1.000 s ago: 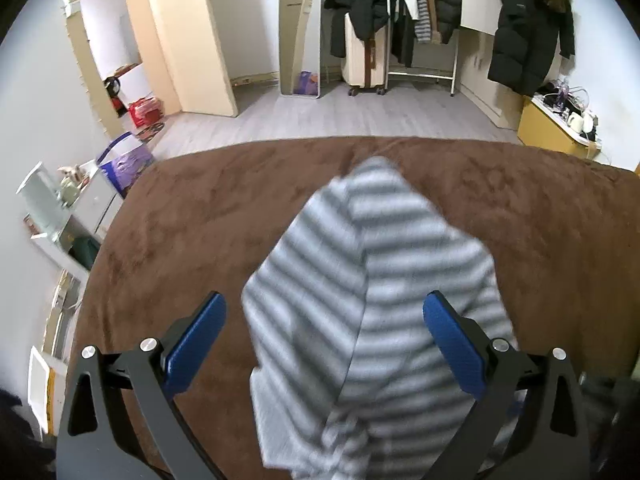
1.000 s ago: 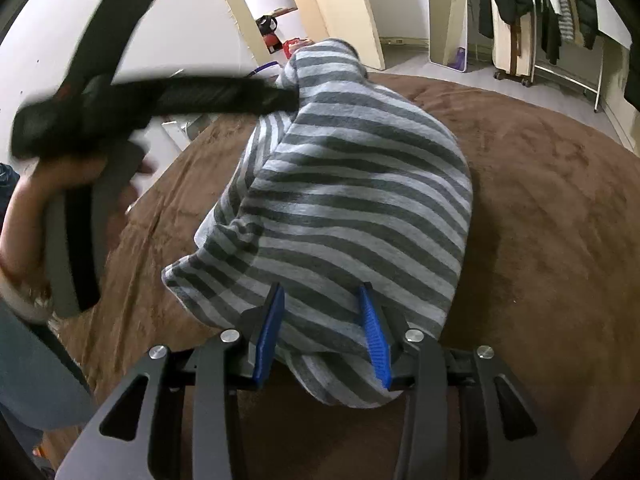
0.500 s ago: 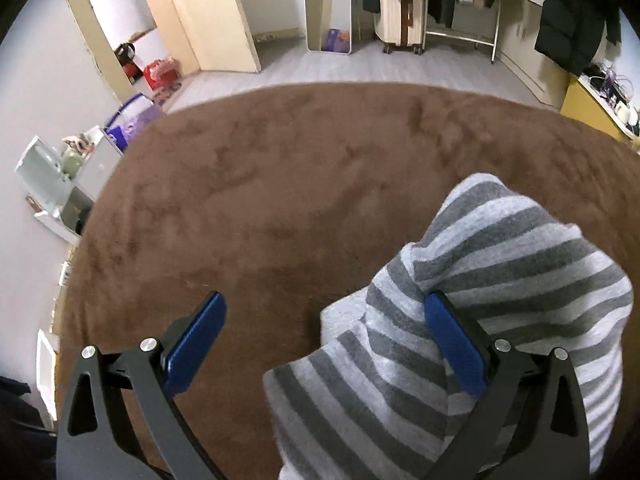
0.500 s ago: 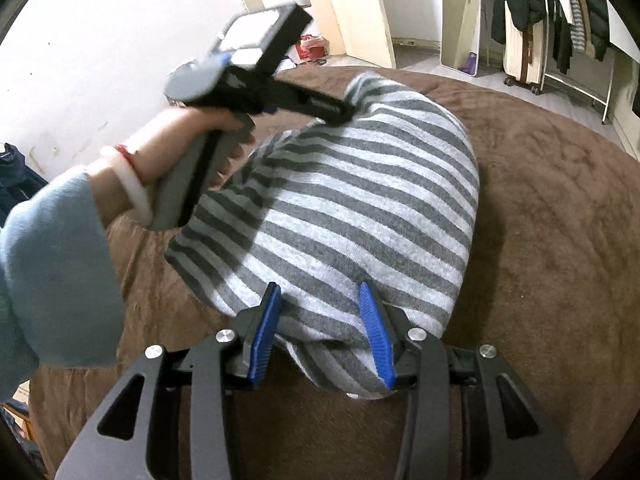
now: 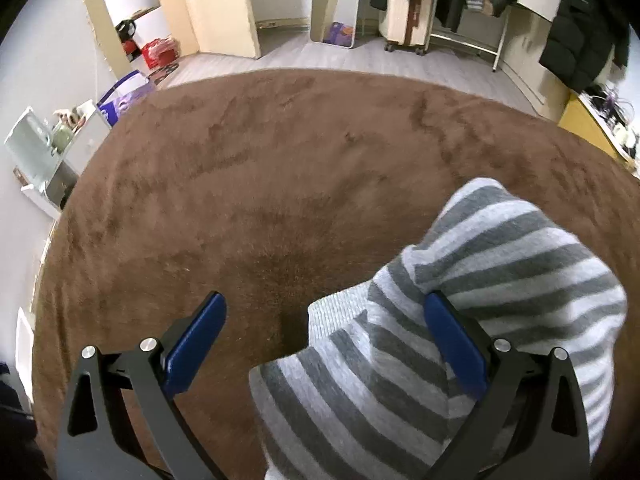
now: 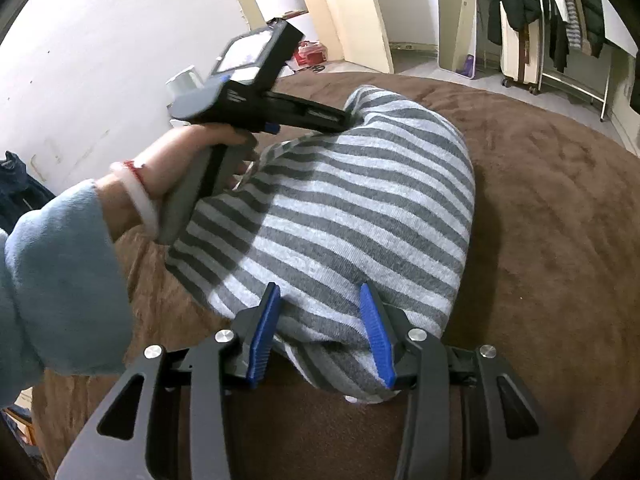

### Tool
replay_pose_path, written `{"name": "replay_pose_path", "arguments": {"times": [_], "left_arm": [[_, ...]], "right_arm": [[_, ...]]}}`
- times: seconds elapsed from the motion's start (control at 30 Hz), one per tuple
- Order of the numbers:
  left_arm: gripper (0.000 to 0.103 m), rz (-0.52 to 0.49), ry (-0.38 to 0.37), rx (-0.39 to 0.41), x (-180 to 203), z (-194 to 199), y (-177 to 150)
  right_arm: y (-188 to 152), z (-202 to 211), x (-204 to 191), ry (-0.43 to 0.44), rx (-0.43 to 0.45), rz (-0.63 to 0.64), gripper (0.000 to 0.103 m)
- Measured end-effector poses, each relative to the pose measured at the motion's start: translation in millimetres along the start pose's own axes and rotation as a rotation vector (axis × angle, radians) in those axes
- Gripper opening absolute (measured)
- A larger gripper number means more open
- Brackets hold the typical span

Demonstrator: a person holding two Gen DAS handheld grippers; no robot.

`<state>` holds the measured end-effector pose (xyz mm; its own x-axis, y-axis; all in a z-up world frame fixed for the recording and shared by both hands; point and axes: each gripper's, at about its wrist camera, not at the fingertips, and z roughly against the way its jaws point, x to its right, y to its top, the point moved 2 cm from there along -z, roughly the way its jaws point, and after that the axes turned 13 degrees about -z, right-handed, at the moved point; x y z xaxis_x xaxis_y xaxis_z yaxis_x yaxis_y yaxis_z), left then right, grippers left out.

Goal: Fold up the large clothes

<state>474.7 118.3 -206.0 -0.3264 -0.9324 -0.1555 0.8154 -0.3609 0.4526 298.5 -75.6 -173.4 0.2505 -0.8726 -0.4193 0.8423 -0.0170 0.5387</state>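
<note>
Right gripper (image 6: 322, 330), jaws just widened, straddles a folded striped sweater (image 6: 352, 216) on a brown plush blanket (image 6: 560, 208). Left gripper (image 5: 326, 338) gapes wide, gripping nothing. Coats hang on a garment rack (image 5: 464, 4) beyond.

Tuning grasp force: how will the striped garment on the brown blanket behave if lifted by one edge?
Probably floppy: the striped garment lies in soft rounded folds and drapes over a left gripper finger. Likely light, a thin knit. Probably grippy, not slippery, on the plush brown blanket.

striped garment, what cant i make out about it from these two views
- Striped garment: bundled on the brown blanket, so its type and sleeves stay hidden in both views.
- Its near end: cut off by the bottom edge, left wrist view.
- Right gripper: jaws have just been opening around the fabric; any remaining pinch is unclear.
- Left gripper: in the right wrist view its tips are buried in fabric.
</note>
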Motion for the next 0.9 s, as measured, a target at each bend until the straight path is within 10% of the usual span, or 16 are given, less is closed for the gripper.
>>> {"name": "replay_pose_path", "arguments": {"times": [0.07,0.67,0.9], "left_arm": [[0.097,-0.012,-0.032,0.021,-3,14,1],[0.096,0.080,-0.378,-0.004,-41,21,-87],[0.096,0.262,-0.648,0.028,-49,-12,-112]], "right_arm": [[5,5,5,0.011,0.013,-0.047,0.085],[25,-42,107,0.310,-0.103,-0.412,0.095],[29,-70,123,0.469,-0.165,-0.514,0.097]]}}
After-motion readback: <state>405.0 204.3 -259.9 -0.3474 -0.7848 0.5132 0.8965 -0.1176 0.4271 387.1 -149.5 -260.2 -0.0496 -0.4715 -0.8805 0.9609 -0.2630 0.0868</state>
